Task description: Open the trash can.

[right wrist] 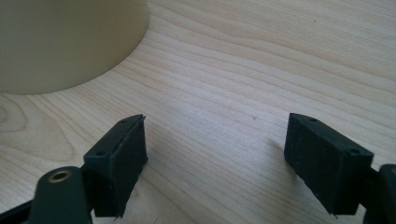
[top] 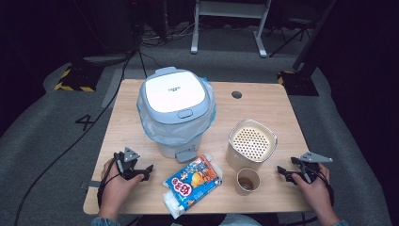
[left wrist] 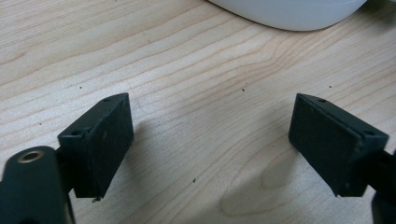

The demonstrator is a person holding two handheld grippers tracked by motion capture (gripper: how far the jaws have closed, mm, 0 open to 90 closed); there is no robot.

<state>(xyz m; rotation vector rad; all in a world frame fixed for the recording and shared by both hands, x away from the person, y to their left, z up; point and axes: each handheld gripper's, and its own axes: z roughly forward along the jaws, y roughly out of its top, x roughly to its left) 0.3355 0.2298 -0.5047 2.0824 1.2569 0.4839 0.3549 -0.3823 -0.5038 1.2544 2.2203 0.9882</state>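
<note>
Snack pouch (top: pixel 194 184) lies between both grippers' empty jaws.

On the surface (top: pixel 263 103), the lidded bin (top: pixel 175 110) stands left of centre toward the far side, with its pedal (top: pixel 186 154) facing the near edge. Just before the pedal, the carton (top: pixel 194 185) lies on its side at a slant, one end reaching the near edge. To the right of the bin stands the perforated-top container (top: pixel 251 143), and the paper cup (top: pixel 247 181) sits upright just in front of it, nearly touching. The left gripper (top: pixel 147 170) rests near the front left corner, left of the carton. The right gripper (top: pixel 281 171) rests near the front right, right of the cup. A hole (top: pixel 236 94) lies in the surface behind the container.
</note>
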